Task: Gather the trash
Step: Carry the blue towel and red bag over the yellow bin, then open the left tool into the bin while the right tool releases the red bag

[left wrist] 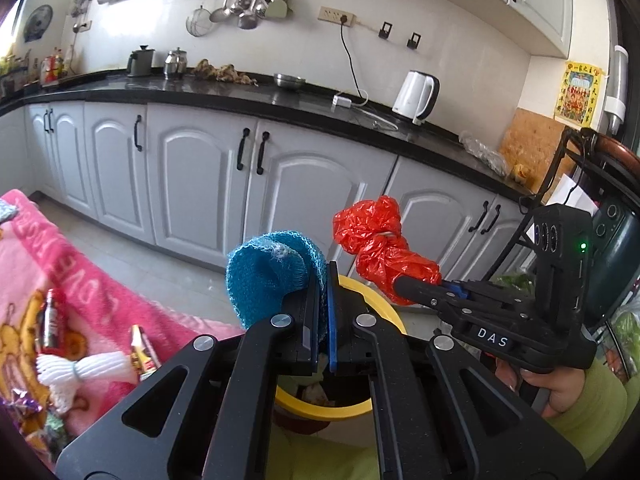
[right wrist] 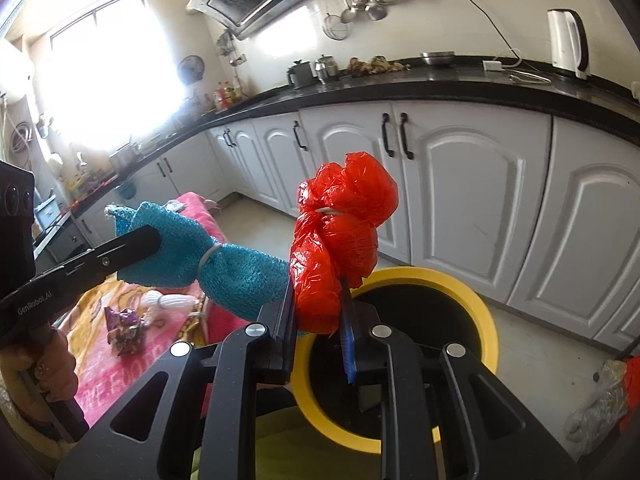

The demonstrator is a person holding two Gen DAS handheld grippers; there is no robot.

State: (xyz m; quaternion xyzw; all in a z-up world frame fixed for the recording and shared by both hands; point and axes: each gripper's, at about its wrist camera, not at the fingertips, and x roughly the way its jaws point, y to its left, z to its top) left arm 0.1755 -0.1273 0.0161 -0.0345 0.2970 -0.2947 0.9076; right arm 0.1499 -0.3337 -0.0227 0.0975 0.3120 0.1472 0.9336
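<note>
My left gripper (left wrist: 325, 280) is shut on a blue knitted bundle (left wrist: 268, 272), seen in the right wrist view as a blue bundle (right wrist: 224, 264) tied with a band, with the left gripper (right wrist: 154, 240) coming in from the left. My right gripper (right wrist: 318, 292) is shut on a red plastic bag (right wrist: 340, 236) tied with a rubber band; from the left wrist camera the red bag (left wrist: 376, 248) sits at the right gripper (left wrist: 404, 286) tips. Both hang above a yellow-rimmed bin (right wrist: 444, 280), whose yellow rim (left wrist: 380, 304) shows behind my left fingers.
A pink blanket (left wrist: 80, 300) at left carries a white tied bundle (left wrist: 76, 372), snack wrappers (left wrist: 142, 352) and a purple wrapper (right wrist: 124, 328). White cabinets (left wrist: 192, 176) under a black counter (left wrist: 240, 92) run behind. A plastic bag (right wrist: 596, 408) lies on the floor at right.
</note>
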